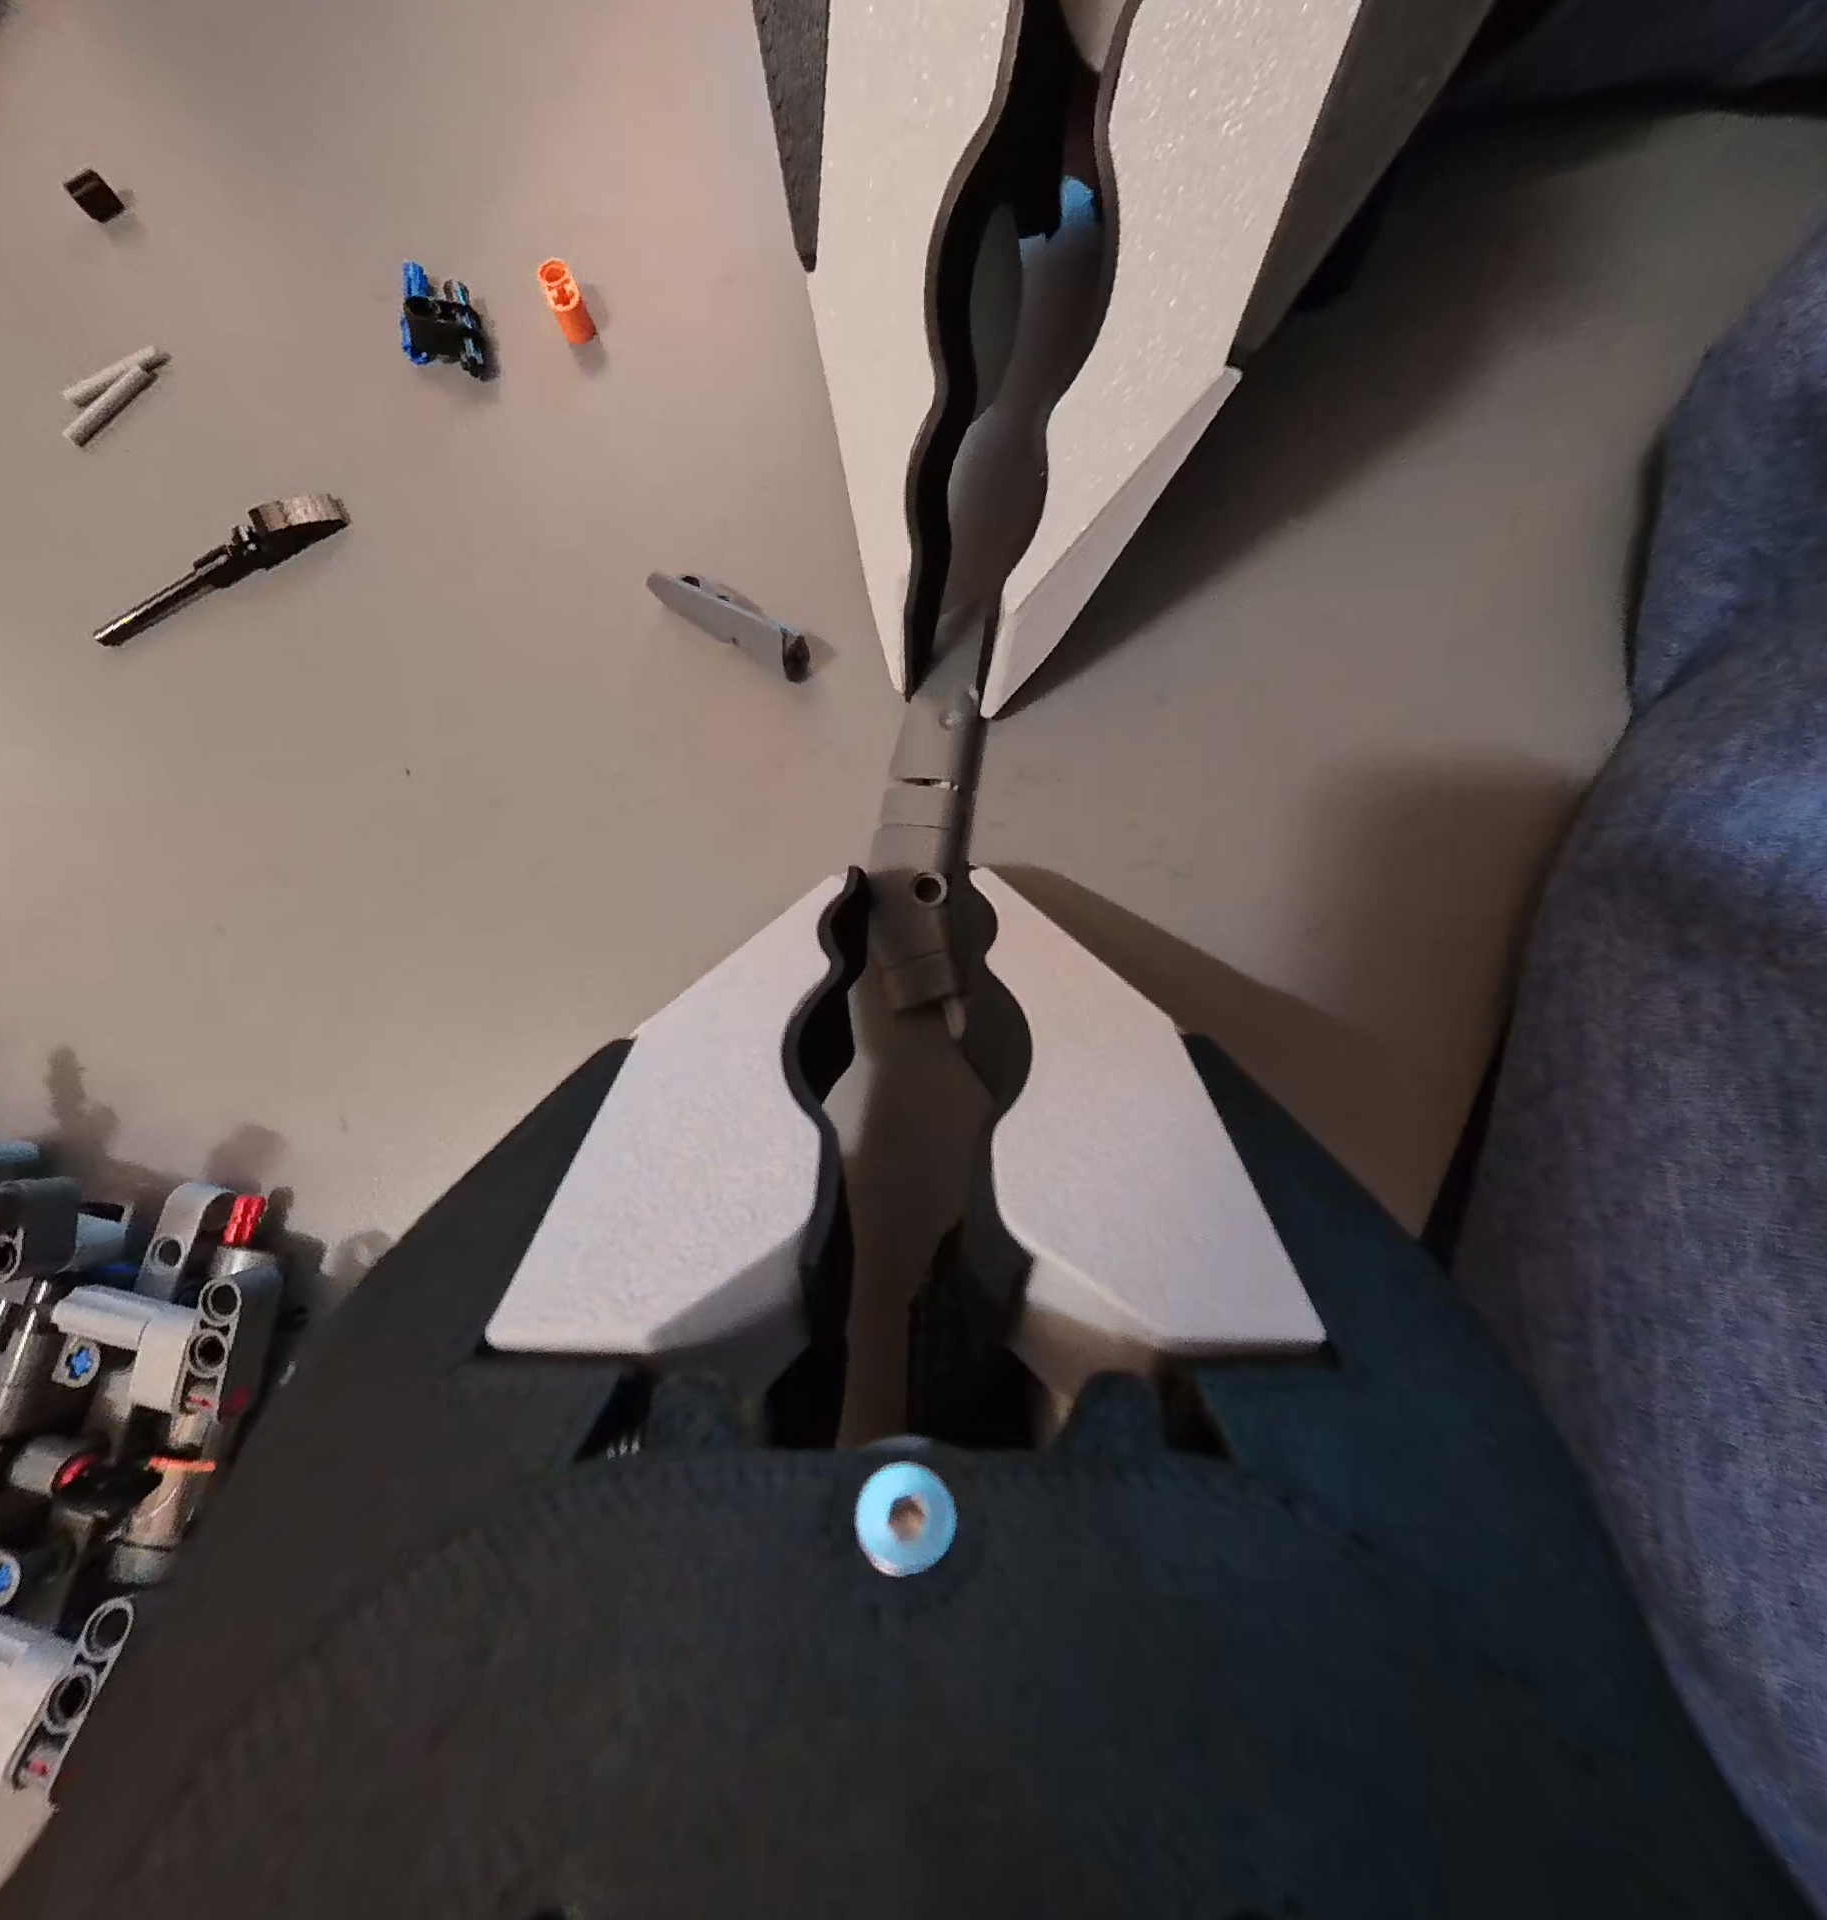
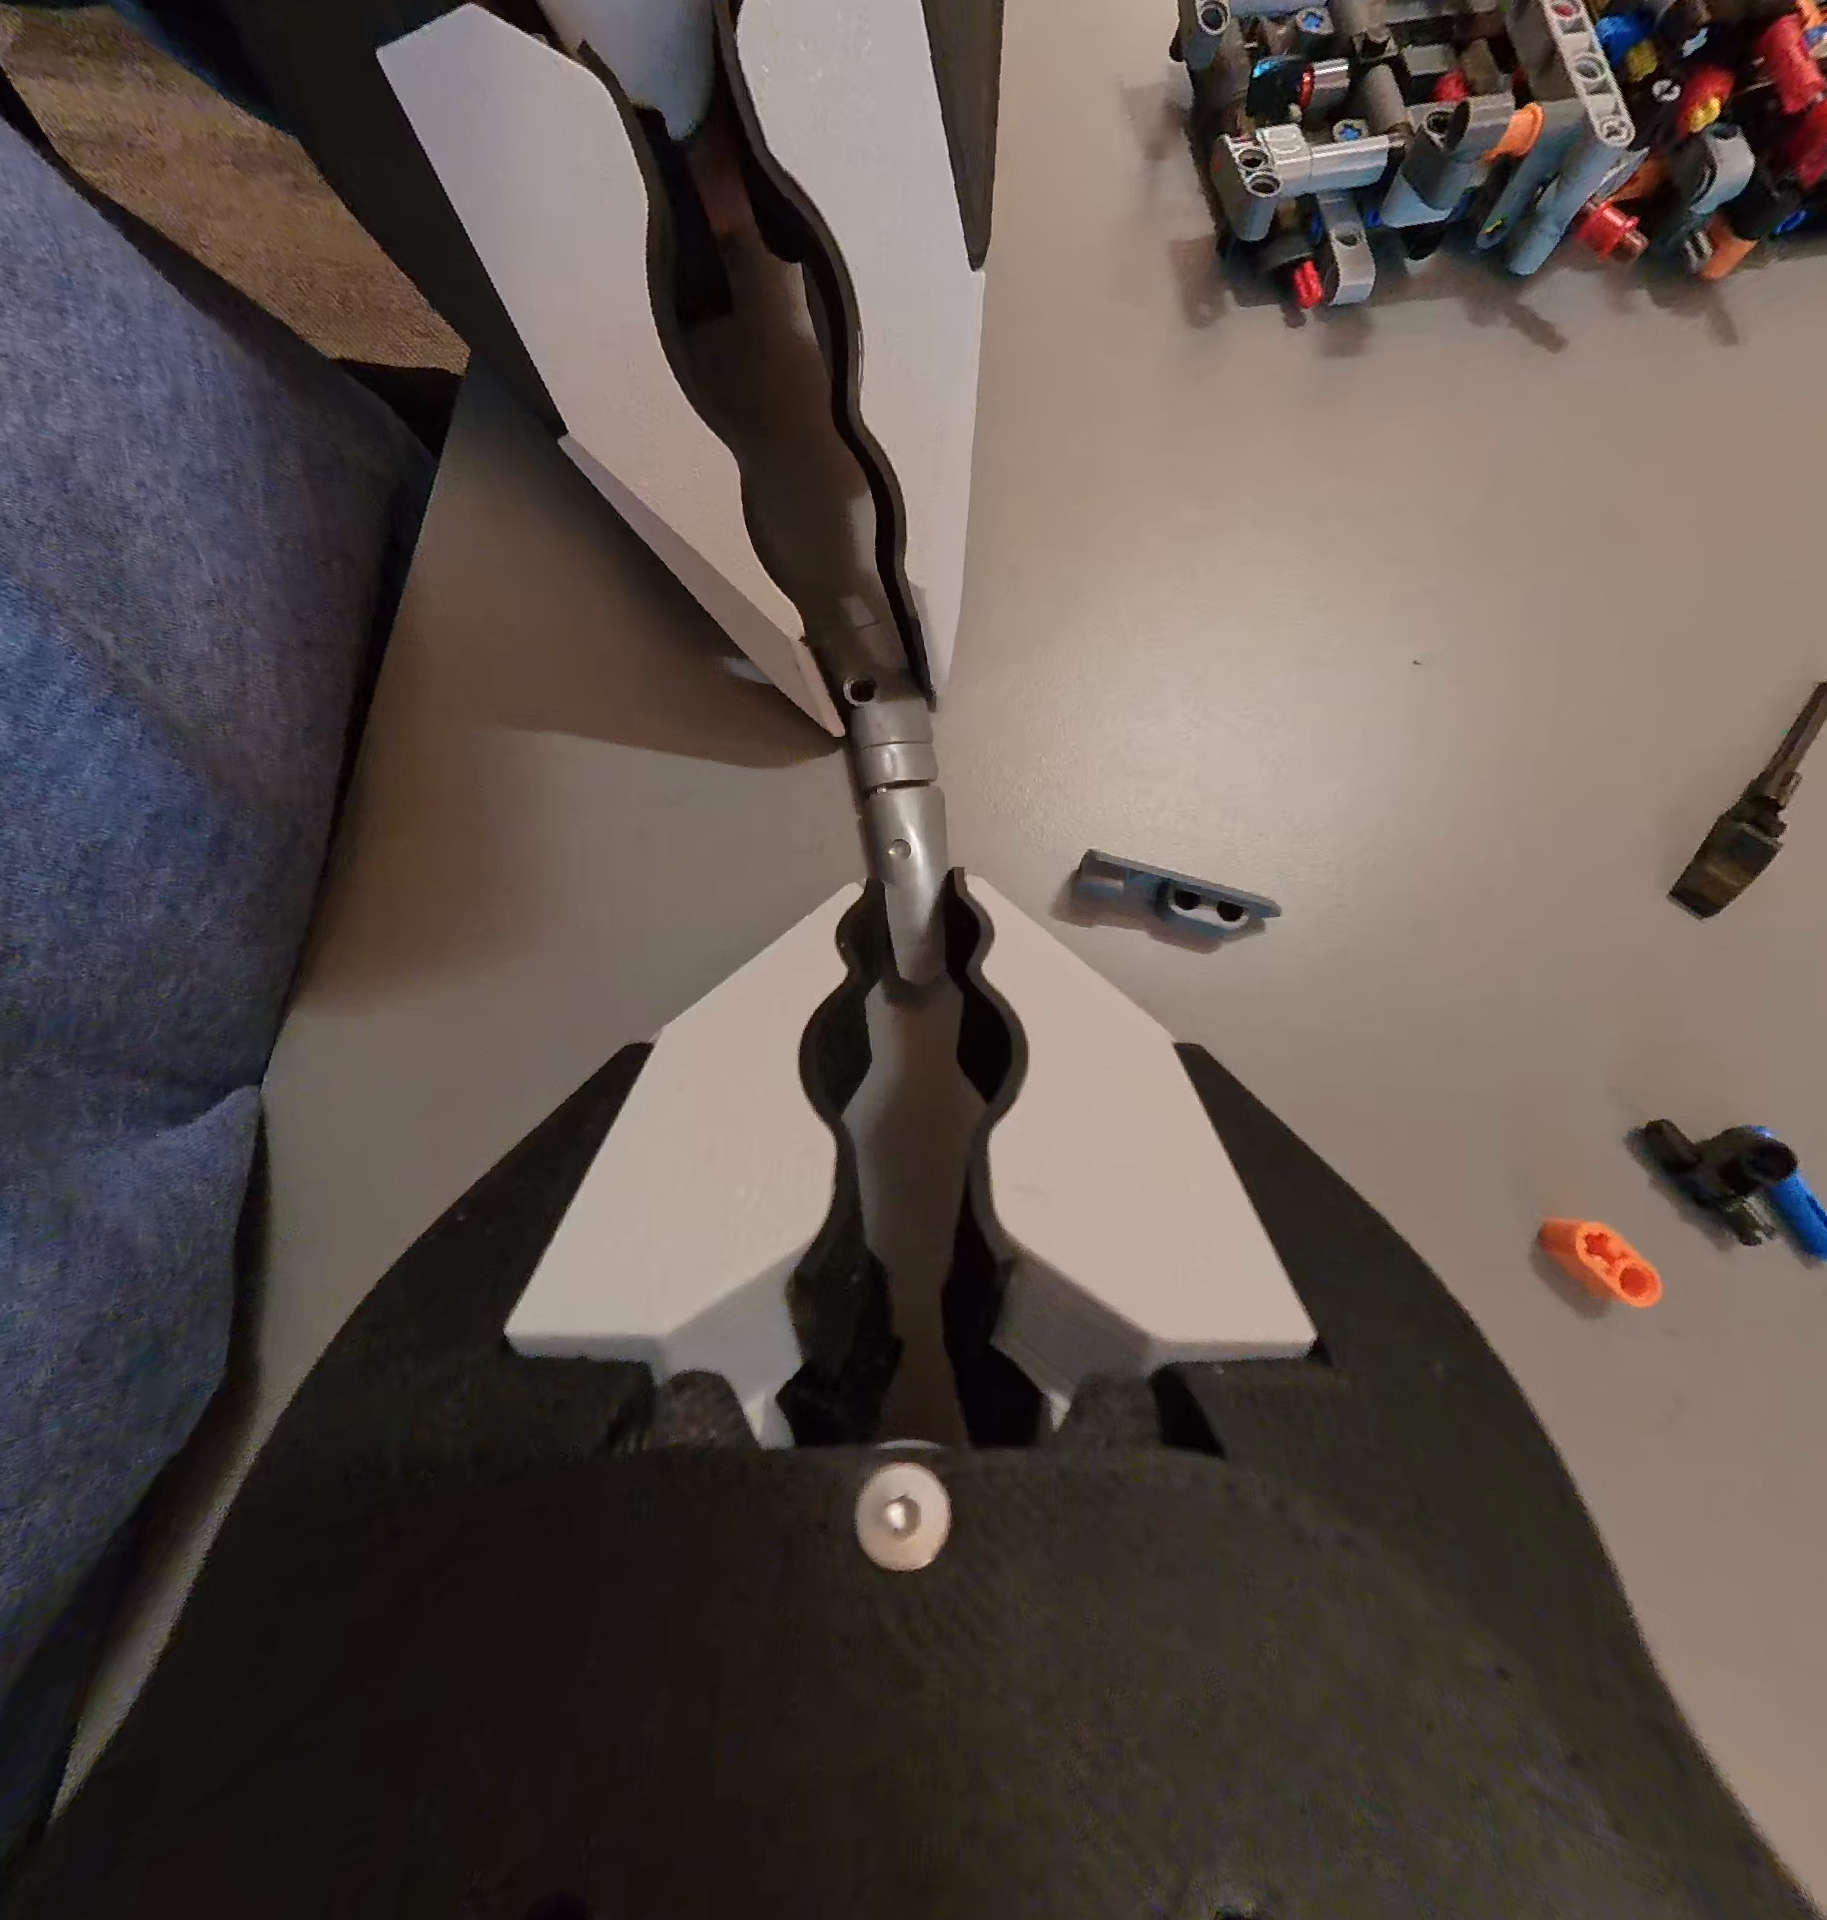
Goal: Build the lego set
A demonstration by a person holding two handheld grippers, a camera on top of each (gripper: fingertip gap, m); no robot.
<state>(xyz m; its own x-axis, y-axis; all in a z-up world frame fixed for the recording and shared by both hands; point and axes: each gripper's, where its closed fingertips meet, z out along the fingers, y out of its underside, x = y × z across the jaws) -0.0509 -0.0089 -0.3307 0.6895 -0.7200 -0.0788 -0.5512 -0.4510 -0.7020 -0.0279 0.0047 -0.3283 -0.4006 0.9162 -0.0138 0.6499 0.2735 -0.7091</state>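
Above grey table (image 1: 473, 831), mid-air: left gripper (image 1: 914, 904) clamped tight on one end of grey jointed lego piece (image 1: 924, 800); right gripper (image 2: 909, 914) clamped on opposite end, tips facing, piece bridging both. Half-built lego model (image 2: 1511, 156) well apart on table; loose pieces near, orange connector (image 2: 1600, 1260) among them.

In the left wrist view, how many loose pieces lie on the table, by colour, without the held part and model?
orange piece: 1
black-and-blue connector: 1
black block, black axle part: 2
grey pins, grey beam: 3
Total: 7
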